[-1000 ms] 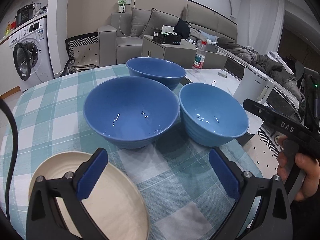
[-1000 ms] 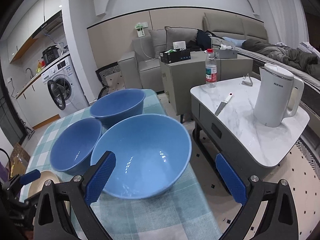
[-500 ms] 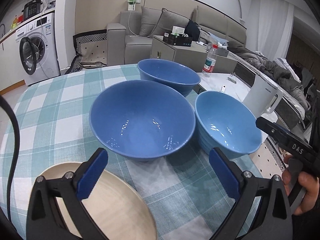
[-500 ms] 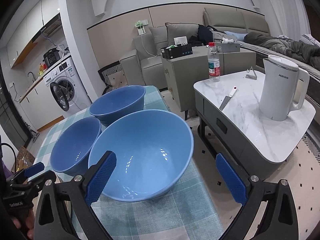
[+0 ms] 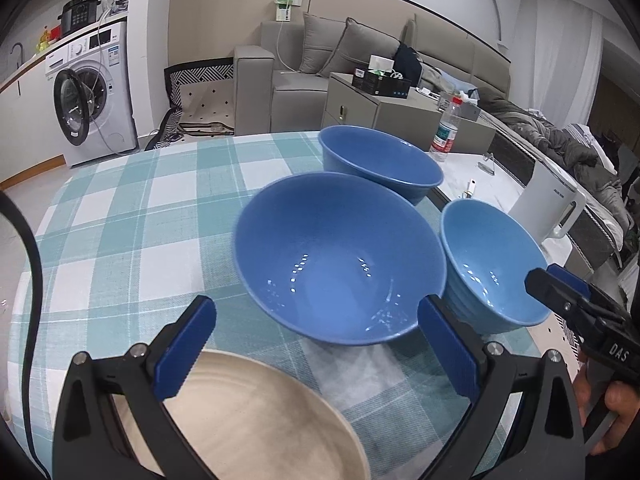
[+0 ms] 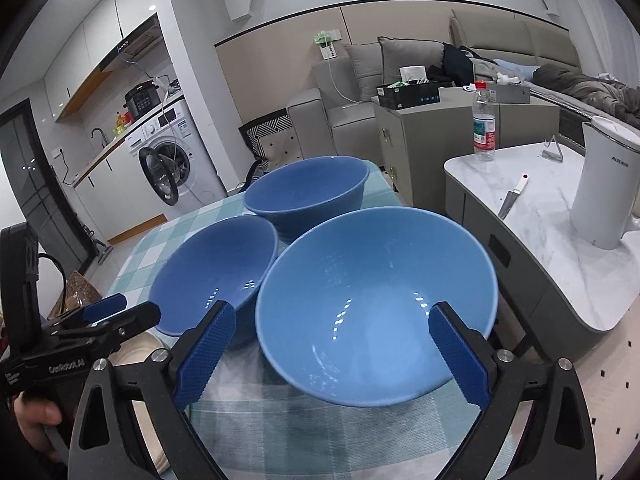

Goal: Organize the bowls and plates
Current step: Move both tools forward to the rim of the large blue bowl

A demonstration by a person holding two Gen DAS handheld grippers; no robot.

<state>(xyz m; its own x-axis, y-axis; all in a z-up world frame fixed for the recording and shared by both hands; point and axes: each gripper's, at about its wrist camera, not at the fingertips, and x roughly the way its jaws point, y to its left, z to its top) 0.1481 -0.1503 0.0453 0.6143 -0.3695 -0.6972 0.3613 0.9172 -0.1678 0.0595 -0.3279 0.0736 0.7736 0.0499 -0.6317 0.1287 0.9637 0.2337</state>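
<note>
Teal-and-white checked tablecloth [image 5: 132, 216] covers the table; grey sofa, white washing machine [image 5: 94, 92] and a marble-top side table w/ white electric kettle [image 6: 606, 188] sit behind.

Three glossy blue ceramic bowls stand clustered on the cloth: far blue bowl [image 5: 380, 160] at the back, middle blue bowl [image 5: 340, 256] in front of it, lighter blue bowl [image 6: 376, 300] at the table's right edge, rims close or touching. Cream round plate [image 5: 260, 424] lies nearest the person, partly under the left tool.

Left gripper [image 5: 316, 348] hovers w/ jaws wide apart, nothing between the blue pads; one pad is over the plate's rim, the other just in front of the middle bowl's near rim, contact can't be told.

Right gripper [image 6: 336, 356] also stands nearly full open, jaws having just closed in slightly. Its pads straddle the near side of the lighter bowl, left pad outside the wall, right pad over the inside; neither visibly presses on it. A hand [image 6: 34, 416] grips the left tool's handle at lower left of the right view.
</note>
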